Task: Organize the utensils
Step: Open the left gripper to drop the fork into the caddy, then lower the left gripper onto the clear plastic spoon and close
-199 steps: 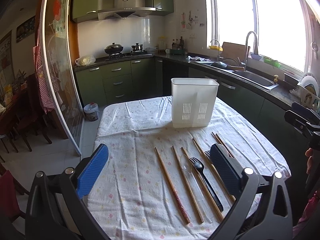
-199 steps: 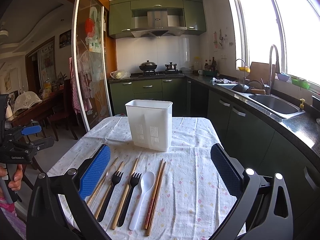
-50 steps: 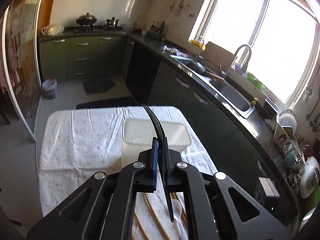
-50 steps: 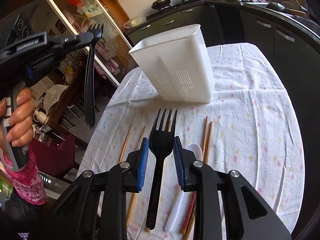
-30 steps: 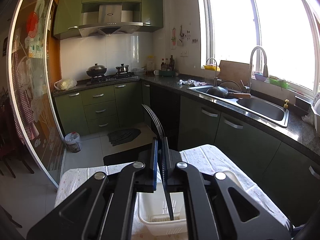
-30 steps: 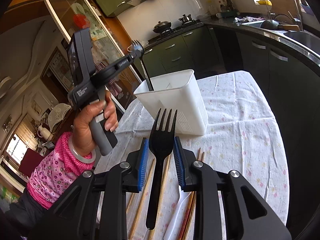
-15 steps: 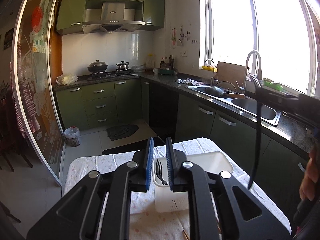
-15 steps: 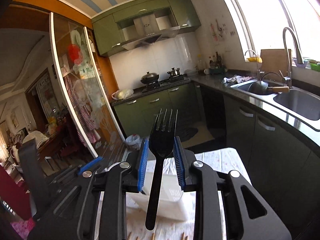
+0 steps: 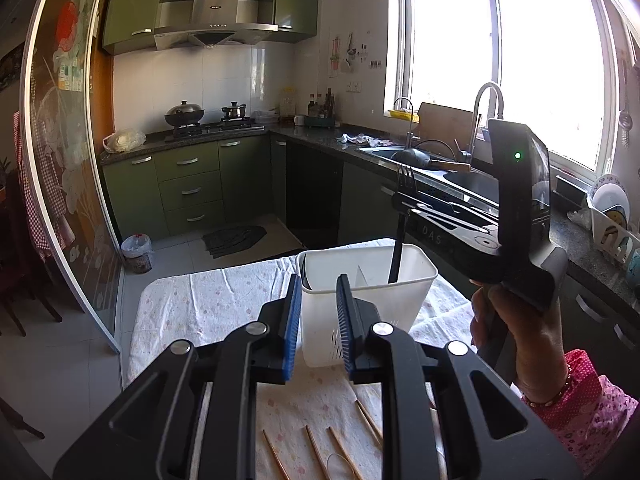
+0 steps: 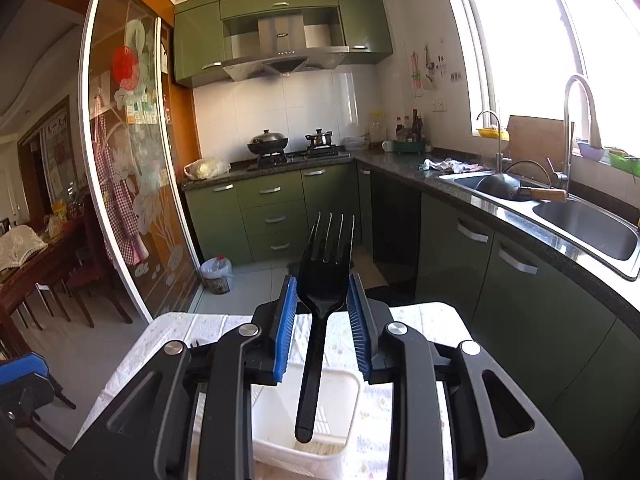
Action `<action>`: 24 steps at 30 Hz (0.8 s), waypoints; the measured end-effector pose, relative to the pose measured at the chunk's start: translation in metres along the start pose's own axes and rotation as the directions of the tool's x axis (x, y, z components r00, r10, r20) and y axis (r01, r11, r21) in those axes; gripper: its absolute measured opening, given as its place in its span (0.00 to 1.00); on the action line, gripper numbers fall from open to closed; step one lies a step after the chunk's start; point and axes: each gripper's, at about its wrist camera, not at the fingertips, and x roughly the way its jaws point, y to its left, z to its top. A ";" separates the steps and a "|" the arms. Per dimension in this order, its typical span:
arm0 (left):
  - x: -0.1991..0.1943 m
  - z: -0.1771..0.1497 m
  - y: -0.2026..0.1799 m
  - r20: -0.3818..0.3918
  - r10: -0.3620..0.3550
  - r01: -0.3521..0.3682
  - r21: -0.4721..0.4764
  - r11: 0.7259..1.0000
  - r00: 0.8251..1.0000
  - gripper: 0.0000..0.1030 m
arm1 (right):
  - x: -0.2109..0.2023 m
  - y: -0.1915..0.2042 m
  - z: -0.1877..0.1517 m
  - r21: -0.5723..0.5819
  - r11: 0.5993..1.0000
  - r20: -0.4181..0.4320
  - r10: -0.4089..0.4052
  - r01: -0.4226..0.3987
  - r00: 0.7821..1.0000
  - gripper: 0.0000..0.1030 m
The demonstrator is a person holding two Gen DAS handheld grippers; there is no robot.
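A white plastic utensil holder [image 9: 366, 280] stands on the cloth-covered table [image 9: 208, 304]. My right gripper [image 10: 322, 296] is shut on a black fork [image 10: 320, 300], tines up, its handle hanging into the holder's right compartment [image 10: 308, 436]. The same fork [image 9: 400, 232] and right gripper [image 9: 404, 198] show in the left wrist view. My left gripper [image 9: 318, 300] is open and empty, just in front of the holder. Another black fork [image 9: 305, 276] rests in the holder's left compartment.
Several wooden chopsticks [image 9: 340, 448] and a clear spoon [image 9: 338, 462] lie on the table below my left gripper. A kitchen counter with a sink [image 10: 576, 216] runs along the right. A glass sliding door [image 10: 128, 184] stands at the left.
My left gripper has opened wider and backed off from the holder after letting its fork go. My right gripper has carried its fork over the holder and lowered the handle into the right compartment.
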 end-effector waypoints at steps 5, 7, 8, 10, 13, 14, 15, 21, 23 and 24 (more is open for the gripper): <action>0.005 -0.012 -0.001 -0.082 -0.018 0.017 -0.020 1.000 0.996 0.23 | -0.028 -0.001 -0.029 -0.035 0.999 -0.016 0.003 -0.004 1.000 0.40; 0.008 -0.022 0.000 -0.133 -0.026 0.022 -0.032 0.999 0.991 0.25 | -0.047 -0.005 -0.034 -0.022 1.000 -0.021 0.018 -0.019 1.000 0.40; 0.010 -0.028 0.000 -0.160 -0.026 0.021 -0.035 0.999 0.987 0.25 | -0.057 -0.008 -0.038 -0.010 0.999 -0.027 0.034 -0.034 0.999 0.40; 0.017 -0.043 0.001 -0.224 -0.040 0.031 -0.042 0.999 0.974 0.25 | -0.079 -0.014 -0.048 0.006 0.997 -0.047 0.075 -0.074 0.996 0.40; 0.039 -0.070 0.008 -0.357 -0.092 0.059 -0.104 0.993 0.930 0.25 | -0.107 -0.026 -0.071 0.035 0.991 -0.104 0.132 -0.129 0.986 0.40; 0.045 -0.082 0.010 -0.396 -0.119 0.073 -0.130 0.989 0.910 0.25 | -0.115 -0.030 -0.080 0.047 0.988 -0.125 0.150 -0.146 0.981 0.40; 0.053 -0.091 0.013 -0.432 -0.148 0.088 -0.156 0.984 0.890 0.25 | -0.122 -0.034 -0.087 0.060 0.986 -0.142 0.165 -0.158 0.976 0.40; 0.081 -0.121 0.021 -0.524 -0.272 0.153 -0.259 0.954 0.807 0.24 | -0.152 -0.062 -0.130 0.149 0.971 -0.192 0.213 -0.186 0.958 0.41; 0.086 -0.123 0.022 -0.536 -0.281 0.154 -0.270 0.950 0.796 0.24 | -0.155 -0.070 -0.135 0.174 0.966 -0.196 0.224 -0.191 0.955 0.42; 0.087 -0.124 0.022 -0.540 -0.277 0.150 -0.267 0.952 0.794 0.24 | -0.157 -0.072 -0.137 0.178 0.966 -0.196 0.223 -0.189 0.955 0.42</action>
